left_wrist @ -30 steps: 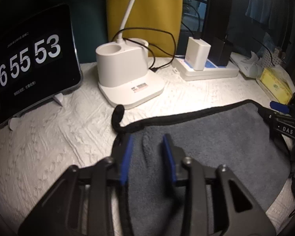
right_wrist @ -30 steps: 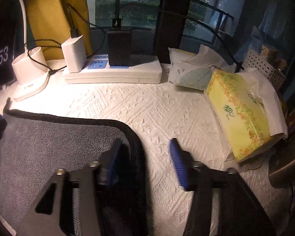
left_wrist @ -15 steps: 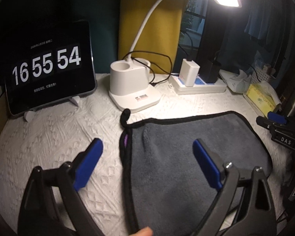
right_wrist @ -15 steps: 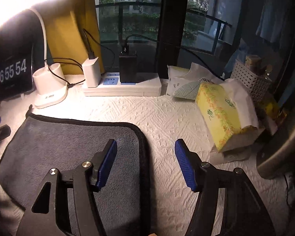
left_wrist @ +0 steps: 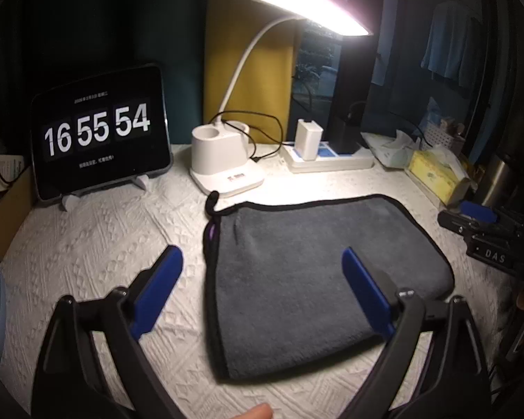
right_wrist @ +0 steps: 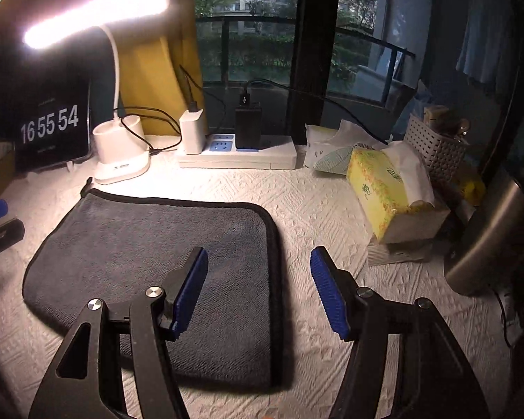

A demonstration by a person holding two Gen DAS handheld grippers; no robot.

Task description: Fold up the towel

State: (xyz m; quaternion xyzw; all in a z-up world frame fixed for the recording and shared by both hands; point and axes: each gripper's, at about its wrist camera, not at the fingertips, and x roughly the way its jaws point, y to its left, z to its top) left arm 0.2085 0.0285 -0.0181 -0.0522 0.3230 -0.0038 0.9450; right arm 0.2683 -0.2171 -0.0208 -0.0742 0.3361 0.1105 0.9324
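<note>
A grey towel with black edging lies folded flat on the white textured cloth; it also shows in the right wrist view. A black hanging loop sticks out at its far left corner. My left gripper is open and empty, held above the towel's left edge. My right gripper is open and empty, above the towel's right edge. The right gripper's body shows at the right of the left wrist view.
At the back stand a tablet clock, a lit white desk lamp and a power strip with chargers. A yellow tissue box, a white basket and a metal flask stand at the right.
My left gripper opened, let go of the towel and pulled back and up. My right gripper also backed away and rose. The towel stays flat.
</note>
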